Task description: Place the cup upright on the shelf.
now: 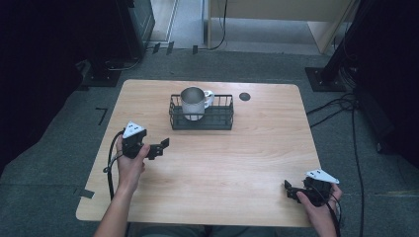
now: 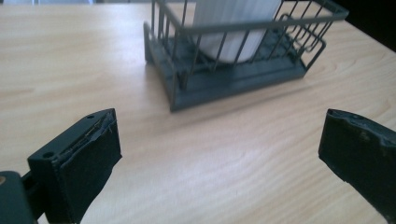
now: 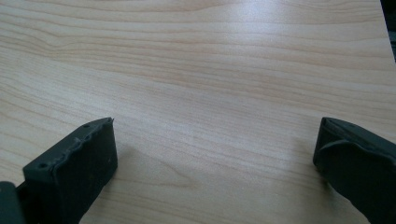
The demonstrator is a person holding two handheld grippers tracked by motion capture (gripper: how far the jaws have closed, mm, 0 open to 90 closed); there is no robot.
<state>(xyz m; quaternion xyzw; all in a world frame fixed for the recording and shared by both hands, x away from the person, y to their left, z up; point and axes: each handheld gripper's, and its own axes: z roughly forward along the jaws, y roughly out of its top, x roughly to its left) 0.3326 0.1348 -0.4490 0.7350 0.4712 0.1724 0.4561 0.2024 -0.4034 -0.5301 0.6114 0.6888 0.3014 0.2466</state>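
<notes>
With jaws wide, both tools (image 2: 219, 154) (image 3: 215, 158) empty.

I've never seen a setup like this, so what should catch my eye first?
A metal mug standing in a dark wire basket at the far middle of the wooden table. Nearer, a person holds the left gripper, aimed at the basket, and the right gripper near the table's front corner, both with jaws spread wide.
</notes>
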